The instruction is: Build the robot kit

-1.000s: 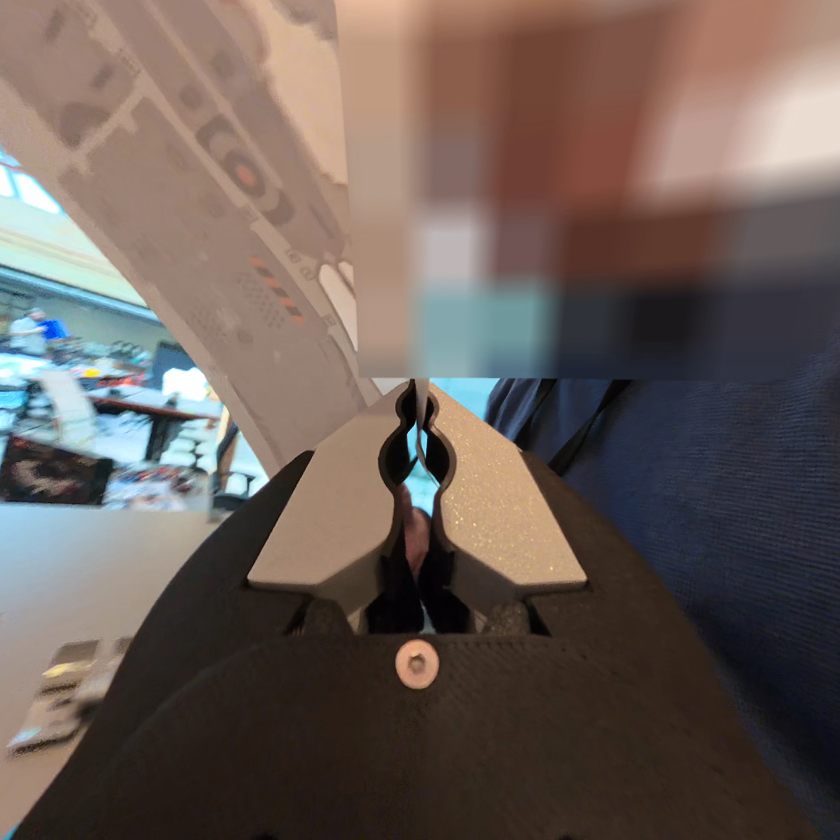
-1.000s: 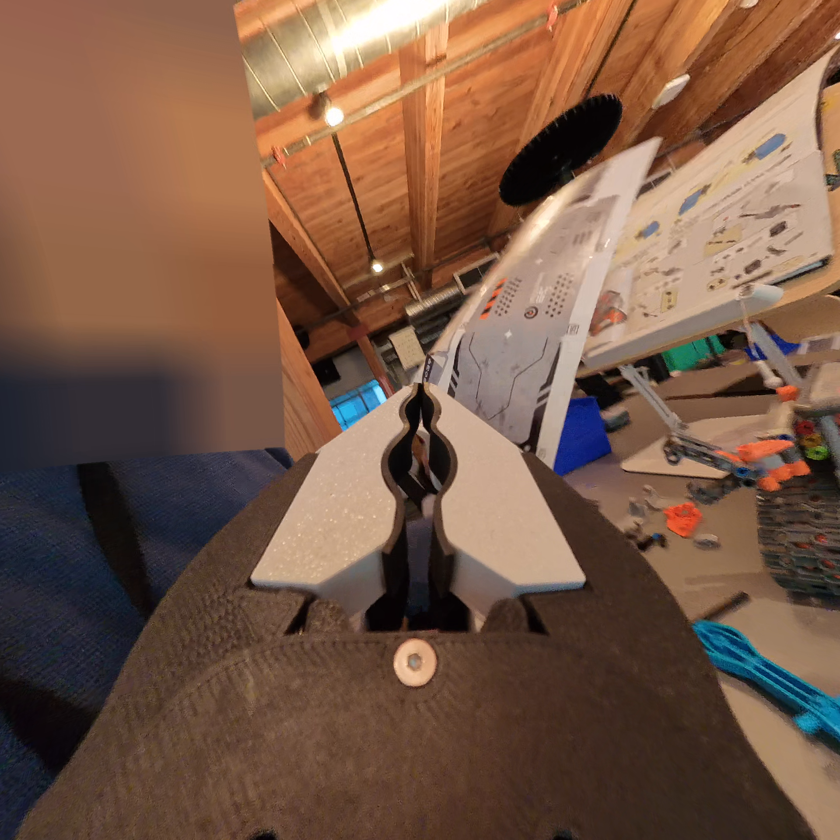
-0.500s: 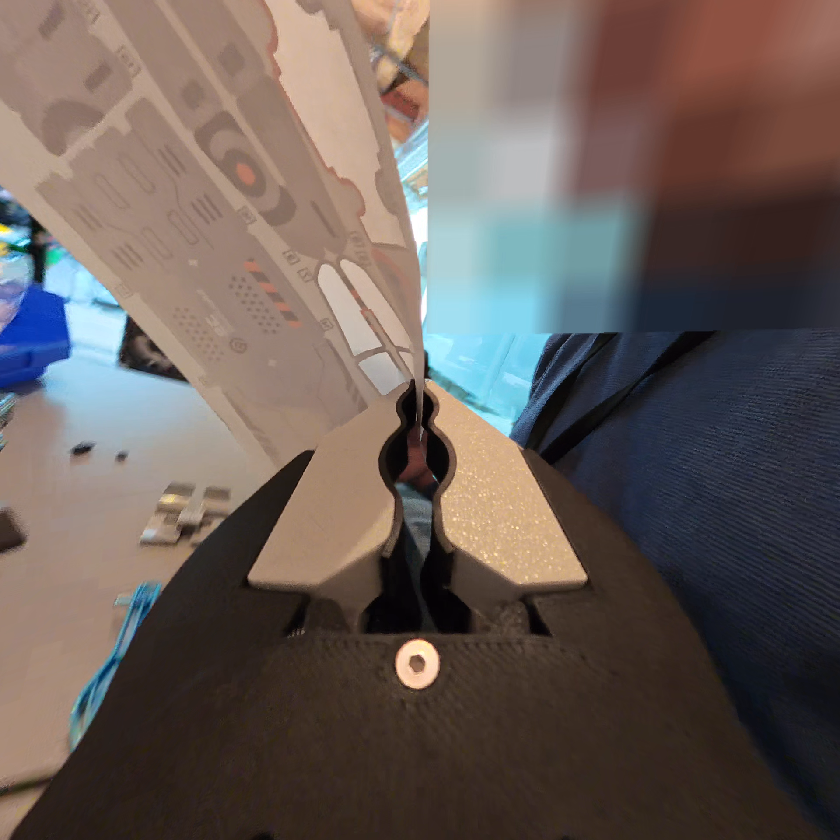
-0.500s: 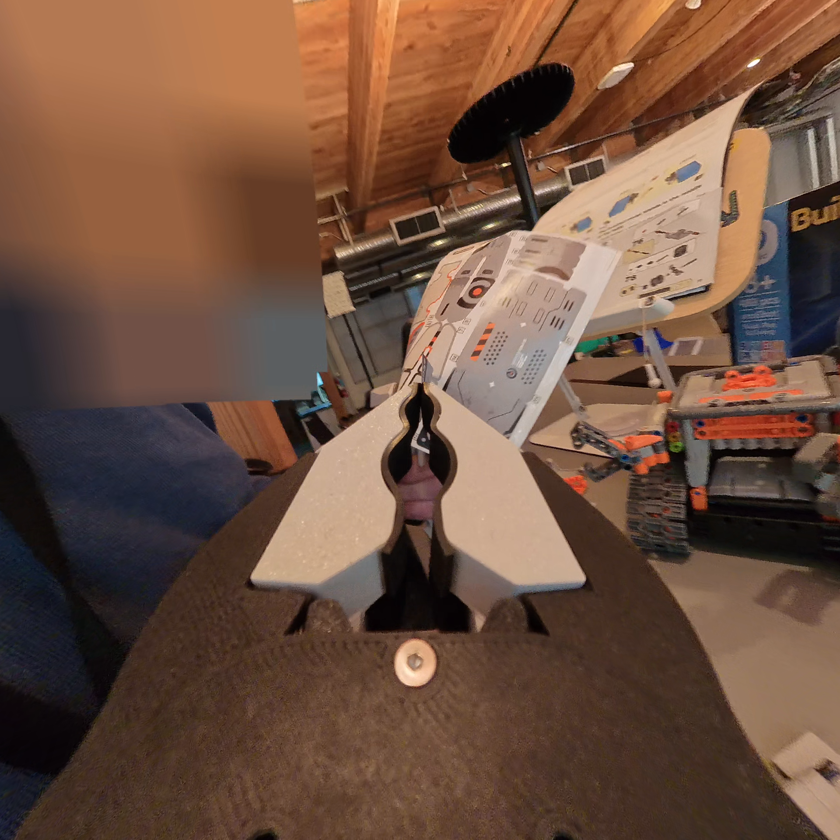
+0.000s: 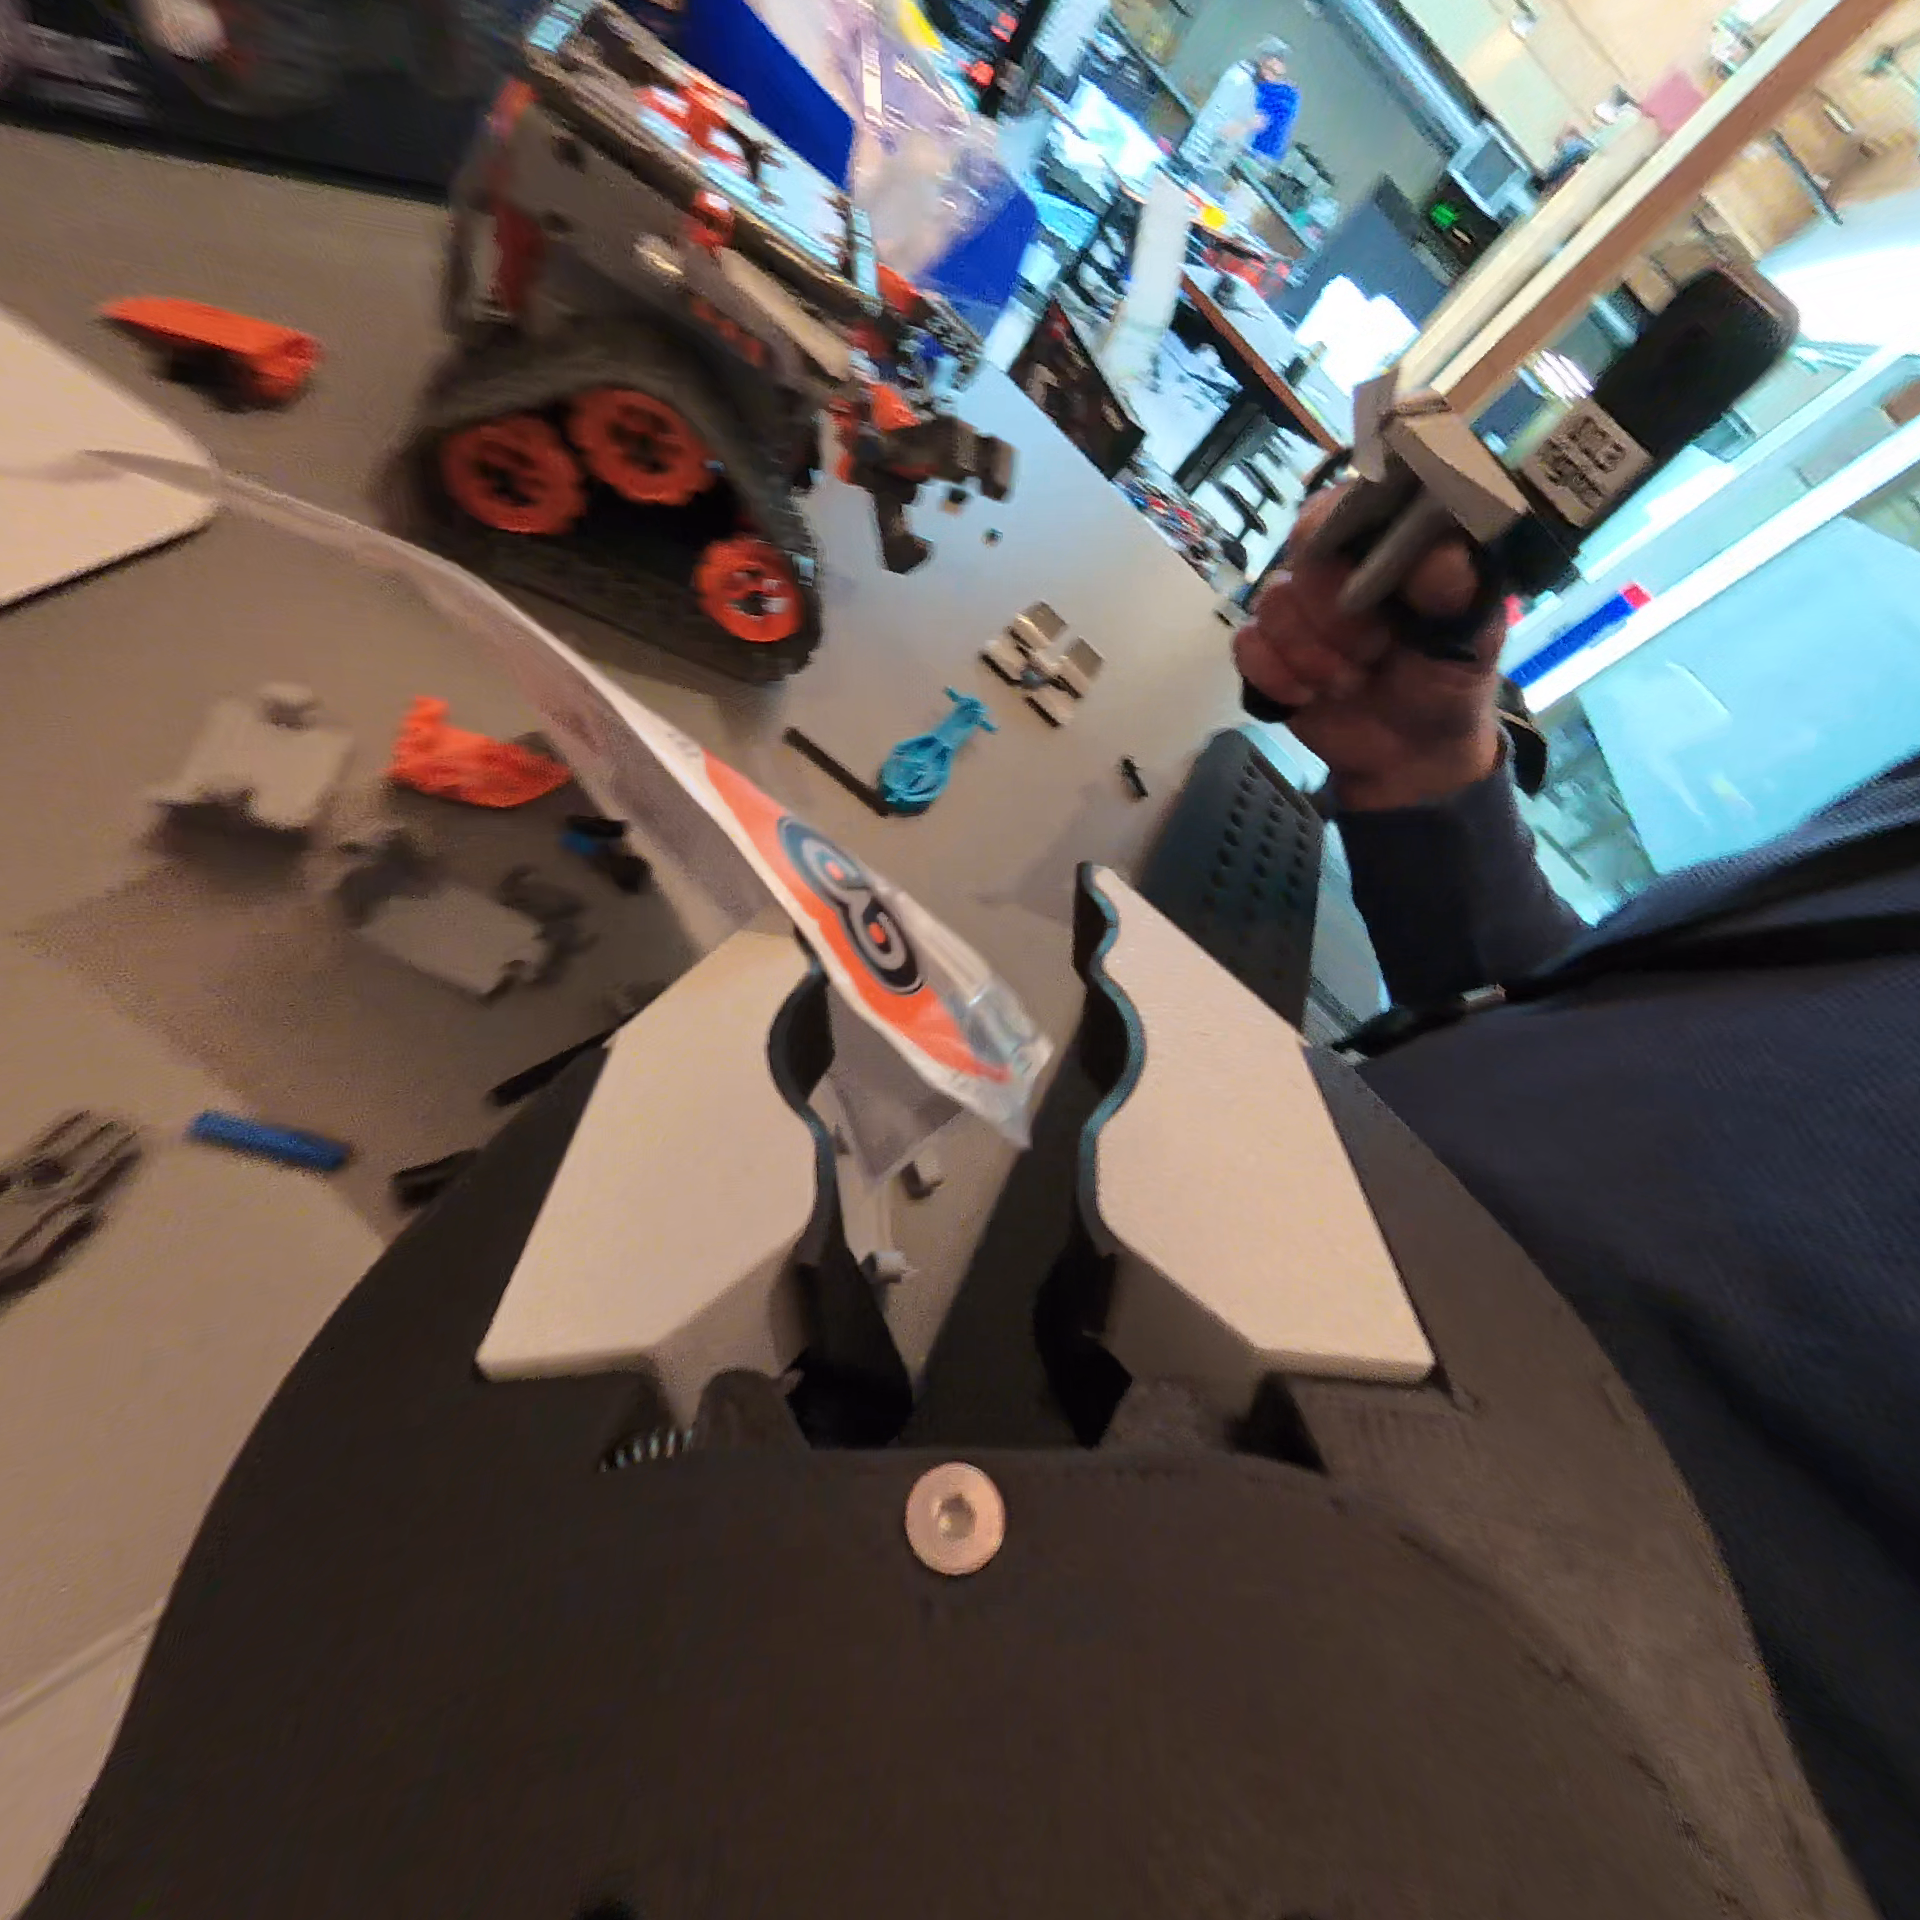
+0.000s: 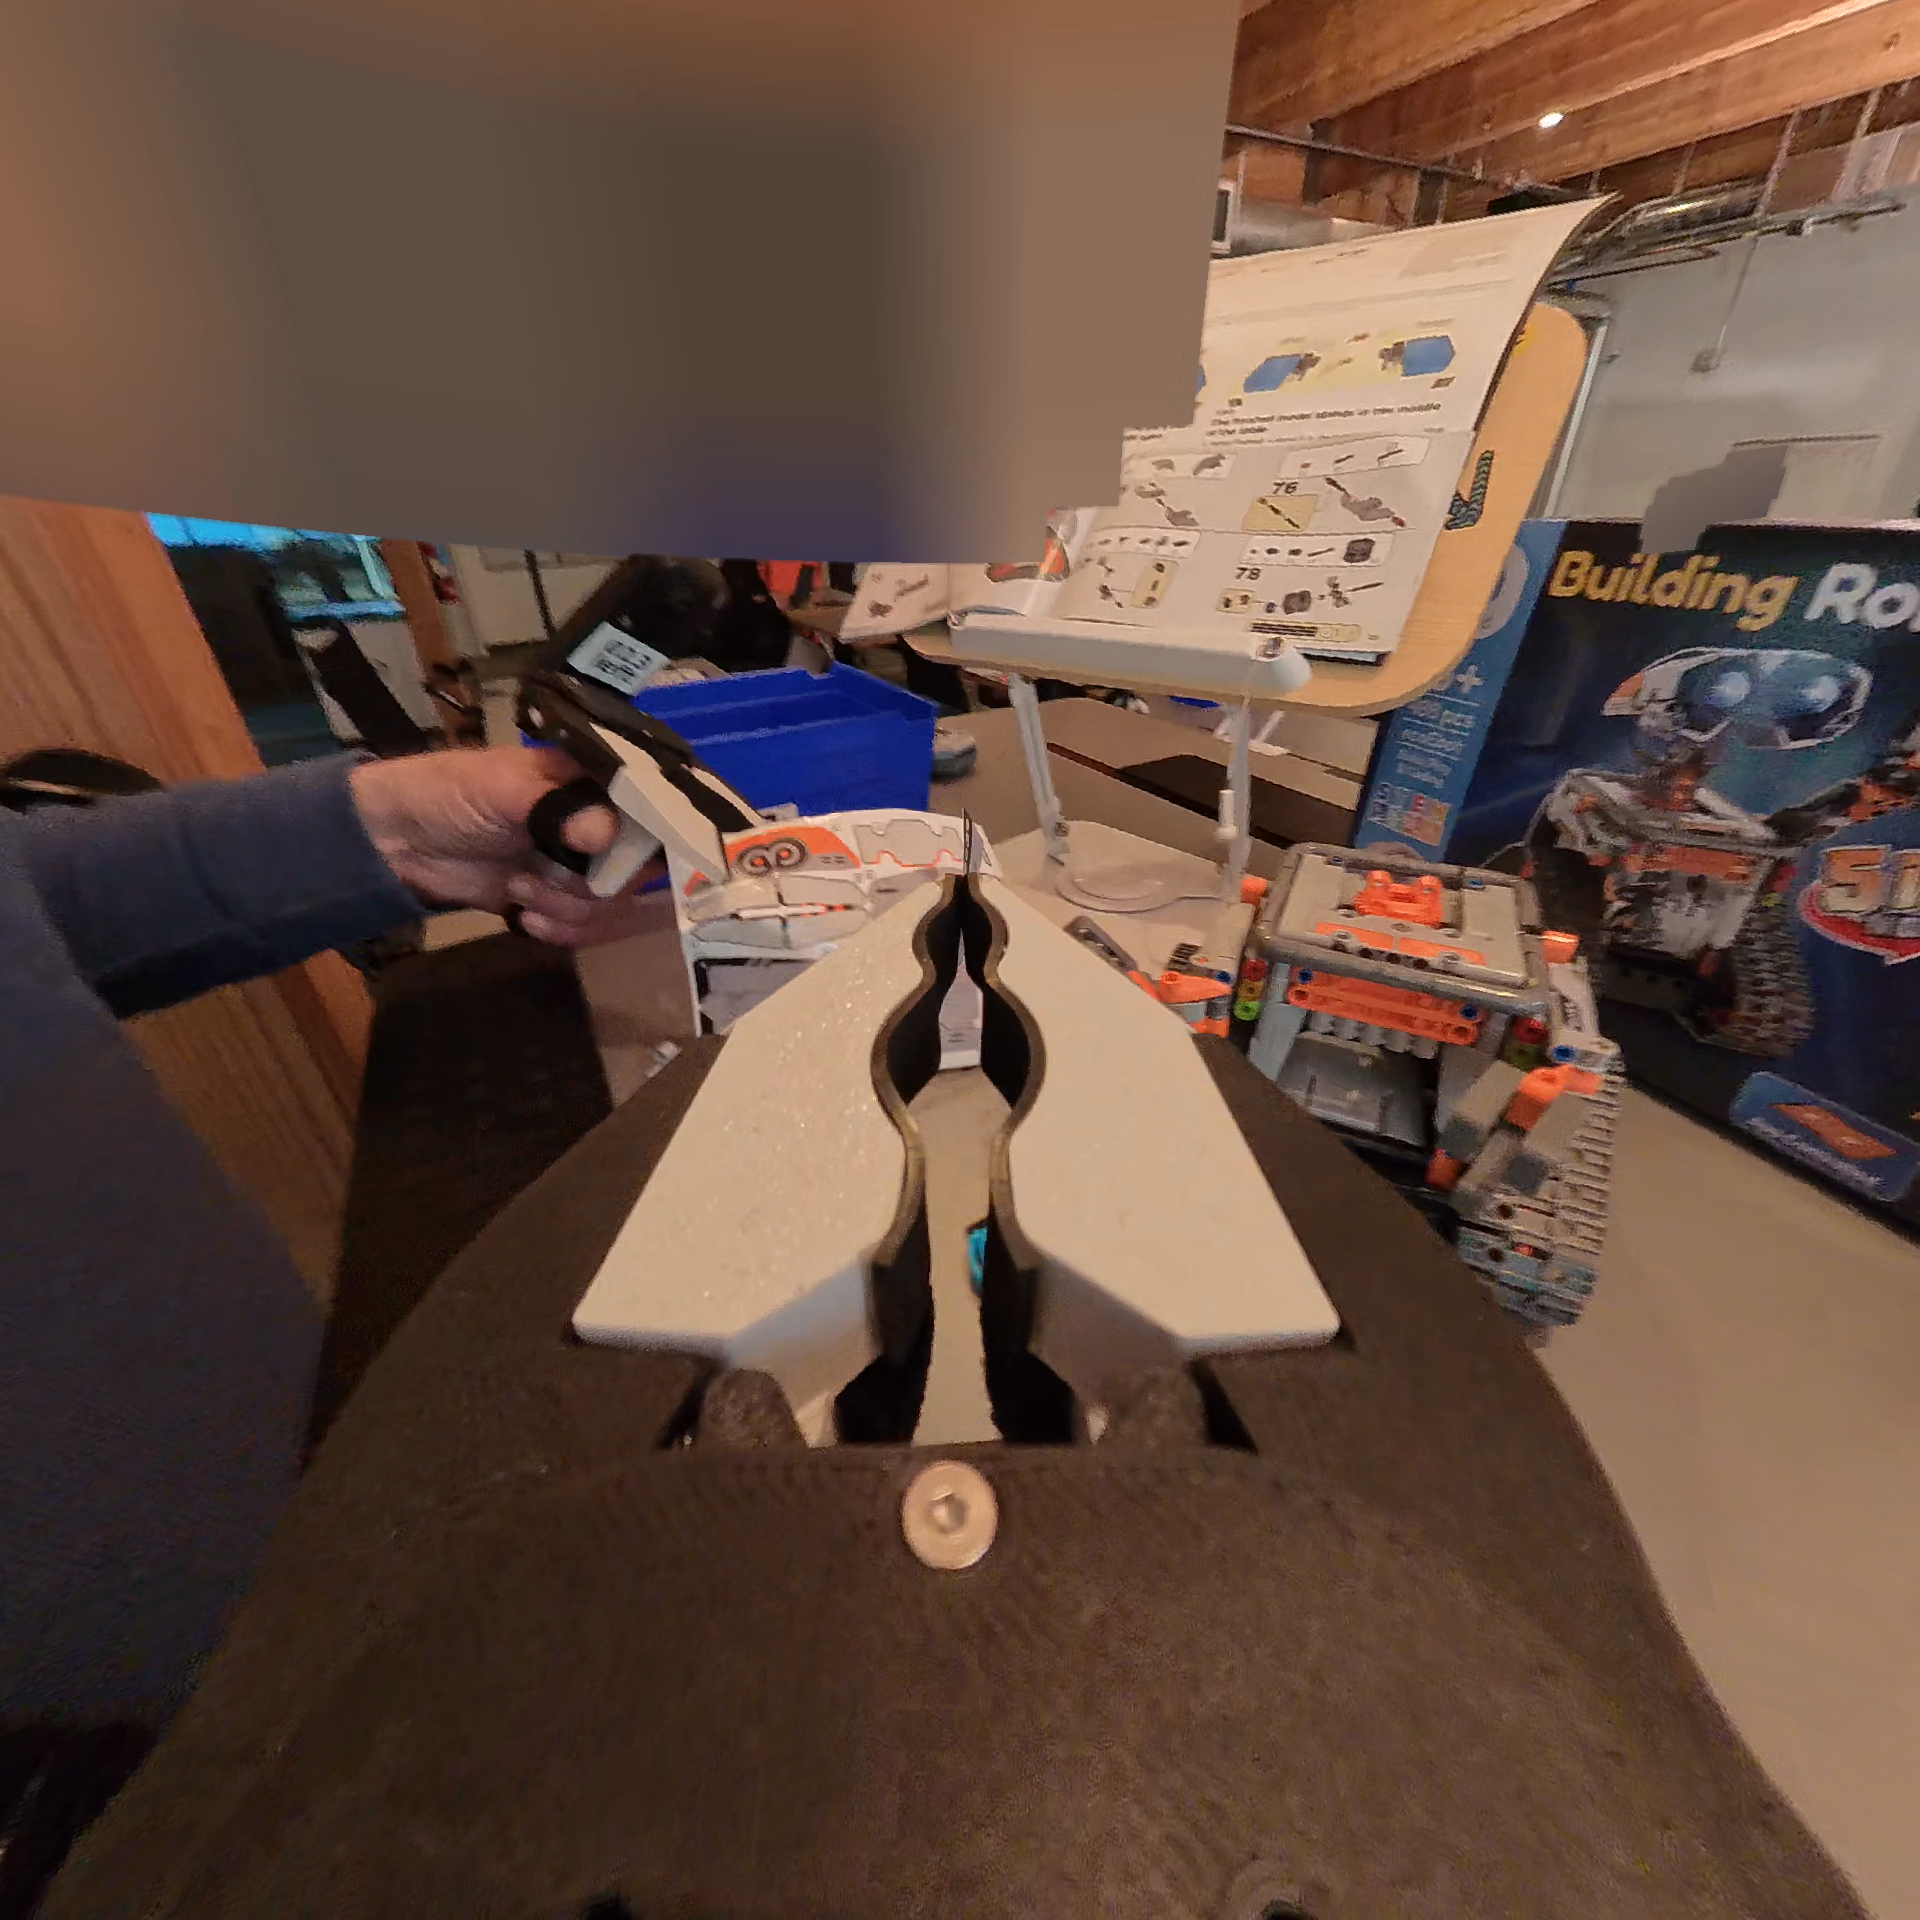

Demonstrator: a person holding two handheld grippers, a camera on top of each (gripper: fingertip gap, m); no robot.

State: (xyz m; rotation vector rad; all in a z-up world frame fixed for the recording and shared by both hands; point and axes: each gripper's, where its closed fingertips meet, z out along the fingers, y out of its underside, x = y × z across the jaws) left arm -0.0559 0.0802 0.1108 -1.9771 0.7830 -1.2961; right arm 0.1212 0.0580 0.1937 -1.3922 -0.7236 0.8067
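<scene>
Glossy sticker sheet [image 5: 883, 940], curling, right gripper [image 6: 964, 883] pinching, left gripper [image 5: 951, 940] parted

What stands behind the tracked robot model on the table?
A blue box with a robot picture stands behind the tracked robot model; the model covers the box's lower left part. The right tool is shut on a sticker sheet.

booklet stand [image 6: 1496, 582] behind tracked model [image 6: 1434, 997]

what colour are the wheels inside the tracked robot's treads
Orange with black hubs, clearest in the left wrist view.
</scene>
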